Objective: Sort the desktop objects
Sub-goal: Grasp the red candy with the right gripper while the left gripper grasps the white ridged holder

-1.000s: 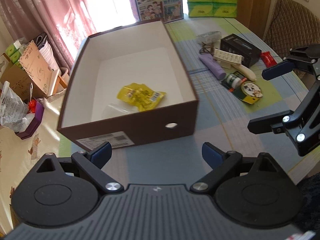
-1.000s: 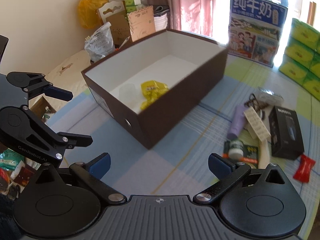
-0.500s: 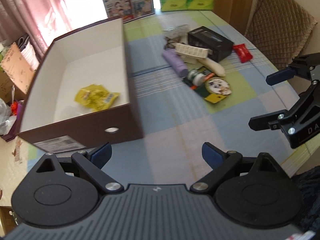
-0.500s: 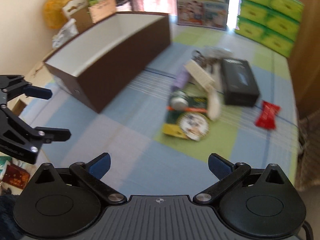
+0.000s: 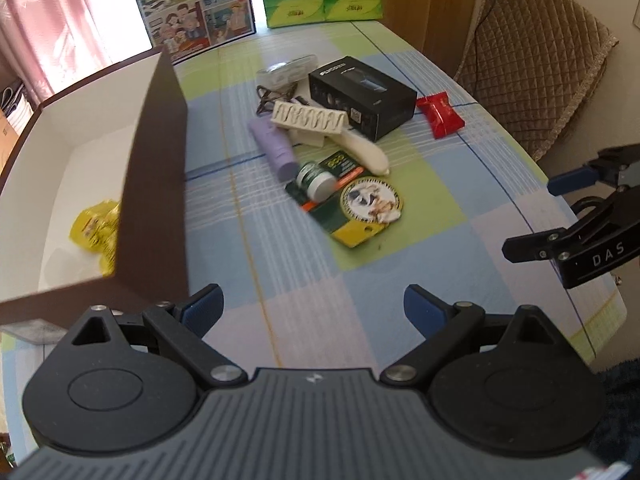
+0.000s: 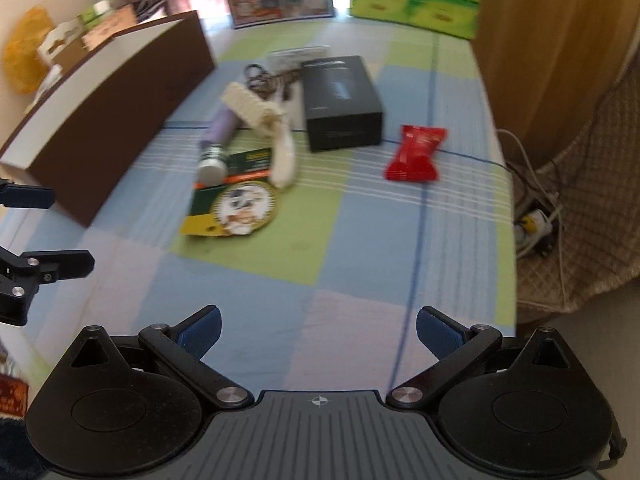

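Grippers, left [image 5: 312, 307] and right [image 6: 318, 330], hung wide and empty over the checked tablecloth [image 6: 360, 248]; a blurred, seemingly red snack packet [image 6: 416, 154] lay beside the black box [image 6: 340, 104].

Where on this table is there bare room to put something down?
The near part of the table is bare, from the round-label card to the front edge. There is also a bare strip between the brown box and the purple tube. It is crowded around the black box.
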The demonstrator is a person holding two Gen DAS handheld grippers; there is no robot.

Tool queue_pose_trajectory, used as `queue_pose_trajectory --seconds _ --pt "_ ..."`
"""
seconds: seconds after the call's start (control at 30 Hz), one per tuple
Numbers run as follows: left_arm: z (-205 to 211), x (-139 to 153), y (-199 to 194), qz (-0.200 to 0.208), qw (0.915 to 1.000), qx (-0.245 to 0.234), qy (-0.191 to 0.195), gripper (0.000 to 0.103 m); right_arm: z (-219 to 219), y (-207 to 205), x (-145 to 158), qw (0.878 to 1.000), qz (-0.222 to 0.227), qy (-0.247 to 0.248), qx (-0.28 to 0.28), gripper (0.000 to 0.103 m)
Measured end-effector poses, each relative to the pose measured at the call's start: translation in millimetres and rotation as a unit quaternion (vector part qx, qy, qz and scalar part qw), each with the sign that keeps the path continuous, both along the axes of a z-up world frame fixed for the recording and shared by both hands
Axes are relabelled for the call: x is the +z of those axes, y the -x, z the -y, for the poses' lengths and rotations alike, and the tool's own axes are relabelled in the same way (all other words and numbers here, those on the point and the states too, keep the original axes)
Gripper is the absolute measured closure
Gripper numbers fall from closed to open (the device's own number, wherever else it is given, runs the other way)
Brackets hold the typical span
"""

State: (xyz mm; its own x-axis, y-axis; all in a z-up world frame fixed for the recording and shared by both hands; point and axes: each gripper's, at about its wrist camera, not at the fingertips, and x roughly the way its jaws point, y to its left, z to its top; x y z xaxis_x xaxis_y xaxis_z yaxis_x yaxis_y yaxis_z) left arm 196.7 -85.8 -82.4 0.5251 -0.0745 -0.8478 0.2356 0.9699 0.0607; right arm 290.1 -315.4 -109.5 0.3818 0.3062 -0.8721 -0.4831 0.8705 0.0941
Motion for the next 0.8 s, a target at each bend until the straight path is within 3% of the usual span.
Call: queue_pose_trajectory --seconds 0.17,0.47,0.8 --pt "15 -6 -25 0.01 0.9999 -0.008 -0.004 0.008 9 -24 -6 0.999 0.018 0.0 -0.03 0.002" --pt "28 -15 -89 0.046 0.9988 -0.011 -0.009 0.008 5 -86 -11 0.994 0.092 -0.002 -0.062 0.003" --pt "31 -28 -154 0.076 0.9967 -0.015 -0.026 0.008 -11 -146 -41 0.995 0.081 0.027 -0.054 0.03"
